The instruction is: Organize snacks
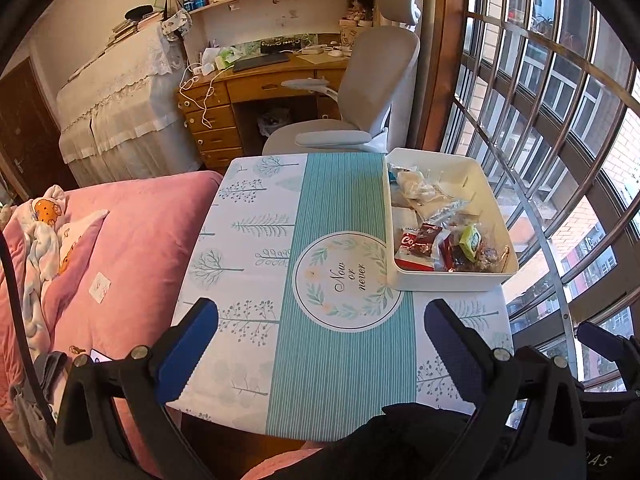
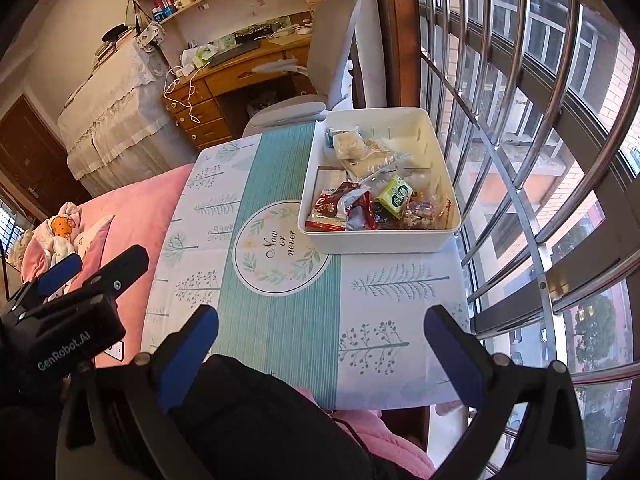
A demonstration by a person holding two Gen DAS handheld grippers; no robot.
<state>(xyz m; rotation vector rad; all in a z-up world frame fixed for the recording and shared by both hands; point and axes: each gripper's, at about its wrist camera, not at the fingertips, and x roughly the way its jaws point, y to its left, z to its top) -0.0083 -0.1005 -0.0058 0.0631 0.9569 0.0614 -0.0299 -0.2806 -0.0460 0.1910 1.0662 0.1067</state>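
A white plastic bin stands at the far right of the small table and holds several snack packets: red wrappers, a green packet and pale clear bags. My left gripper is open and empty above the table's near edge. My right gripper is open and empty, also over the near edge, well short of the bin. The left gripper also shows at the left of the right wrist view.
The table wears a blue-and-white cloth with trees. A pink bed lies to the left. A grey office chair and a wooden desk stand behind. Barred windows run along the right.
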